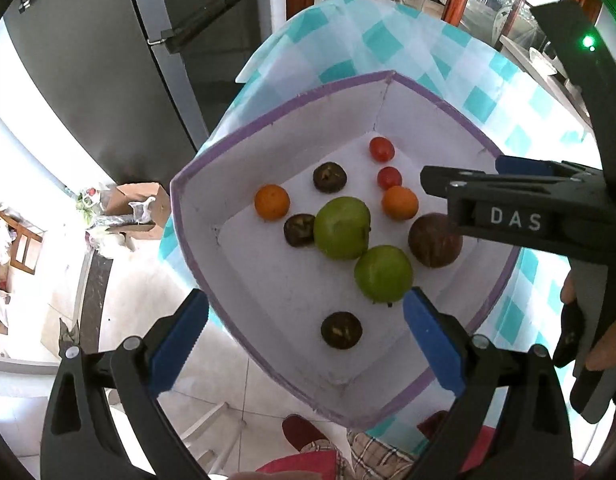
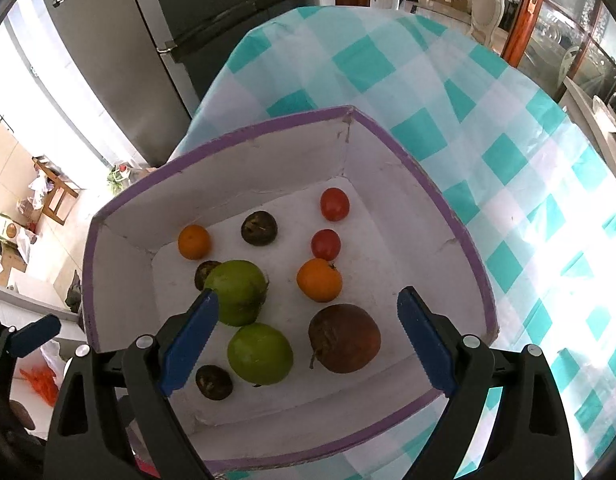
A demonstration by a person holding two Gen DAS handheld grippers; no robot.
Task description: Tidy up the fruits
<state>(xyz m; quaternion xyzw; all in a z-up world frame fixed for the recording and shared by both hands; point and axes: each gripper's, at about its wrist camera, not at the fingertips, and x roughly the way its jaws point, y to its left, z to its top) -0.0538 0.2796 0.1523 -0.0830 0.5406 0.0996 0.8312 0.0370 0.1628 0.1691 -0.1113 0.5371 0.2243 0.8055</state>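
Note:
A white box with a purple rim (image 1: 276, 120) (image 2: 244, 132) sits at the table's near corner and holds several fruits. Inside are two green apples (image 1: 341, 227) (image 2: 260, 354), two oranges (image 1: 272, 202) (image 2: 319, 280), two red tomatoes (image 1: 381, 149) (image 2: 334, 204), a brown-red round fruit (image 1: 433, 240) (image 2: 344, 338) and three small dark fruits (image 1: 341, 330) (image 2: 214, 382). My left gripper (image 1: 304, 336) is open and empty above the box's near side. My right gripper (image 2: 308, 340) is open and empty above the fruits; it also shows in the left wrist view (image 1: 503, 196).
The box rests on a teal and white checked tablecloth (image 2: 507, 160). A grey fridge (image 1: 108, 60) stands to the left, with cardboard boxes (image 1: 136, 204) and clutter on the tiled floor. A glass door (image 2: 567, 40) is at the back right.

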